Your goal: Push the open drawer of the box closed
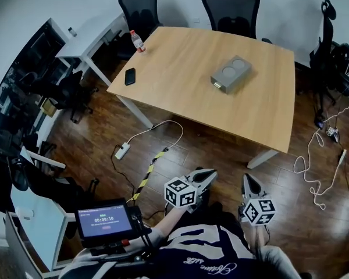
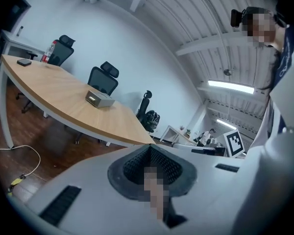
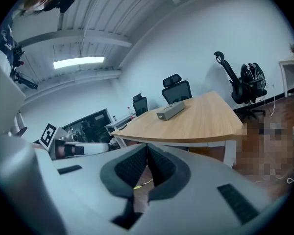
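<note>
Dark wooden floor (image 1: 209, 150), over which I hold both tools low and close to the body, well short of the desk.

Desk (image 1: 180, 68): a pale wood top on white legs, seen whole in the head view, with two black office chairs (image 1: 231, 7) behind its far edge.

Box (image 1: 231, 74): a flat grey block lying askew on the right half of the desk, clear of every edge. Its top carries two round recesses side by side. The short end turned toward me shows a paler, brass-tinted face, which I take for the drawer (image 1: 217, 85). From here I cannot tell how far it stands out. In the left gripper view the box (image 2: 99, 99) sits alone mid-desk. In the right gripper view the box (image 3: 170, 110) appears as a long grey slab.

Left tongs (image 1: 205, 178): in their own view the left tongs (image 2: 150, 148) are pressed together, ribbed pads meeting, nothing between them.

Right tongs (image 1: 250, 185): in their own view the right tongs (image 3: 147, 148) likewise meet at the tips and hold nothing.

Bottle (image 1: 138, 40): upright, red-capped, at the desk's far left corner.

Phone (image 1: 130, 76): dark, flat, near the left edge, well apart from the box.
</note>
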`<act>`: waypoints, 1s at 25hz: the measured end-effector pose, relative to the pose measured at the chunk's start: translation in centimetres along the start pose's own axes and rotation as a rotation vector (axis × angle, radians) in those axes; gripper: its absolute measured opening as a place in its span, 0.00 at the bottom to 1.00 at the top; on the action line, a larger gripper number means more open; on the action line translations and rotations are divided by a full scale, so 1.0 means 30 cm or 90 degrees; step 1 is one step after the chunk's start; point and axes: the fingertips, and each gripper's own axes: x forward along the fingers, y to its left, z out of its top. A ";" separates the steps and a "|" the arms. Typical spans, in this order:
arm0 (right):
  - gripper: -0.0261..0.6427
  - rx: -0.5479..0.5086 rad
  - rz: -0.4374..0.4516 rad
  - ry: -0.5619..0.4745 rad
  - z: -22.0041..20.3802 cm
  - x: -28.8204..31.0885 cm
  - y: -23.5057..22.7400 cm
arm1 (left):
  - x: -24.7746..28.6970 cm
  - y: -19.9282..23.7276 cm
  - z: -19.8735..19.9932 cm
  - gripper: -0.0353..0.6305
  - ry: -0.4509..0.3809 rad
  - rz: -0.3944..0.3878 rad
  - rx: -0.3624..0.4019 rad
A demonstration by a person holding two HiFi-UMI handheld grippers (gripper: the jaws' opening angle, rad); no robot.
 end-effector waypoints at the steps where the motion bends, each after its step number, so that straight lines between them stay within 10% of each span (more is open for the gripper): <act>1: 0.04 -0.002 0.005 -0.003 0.001 -0.004 0.011 | -0.012 -0.009 0.005 0.06 -0.006 0.004 0.003; 25: 0.04 -0.044 0.004 -0.038 0.066 -0.030 0.192 | -0.232 0.056 0.082 0.06 -0.050 0.044 0.022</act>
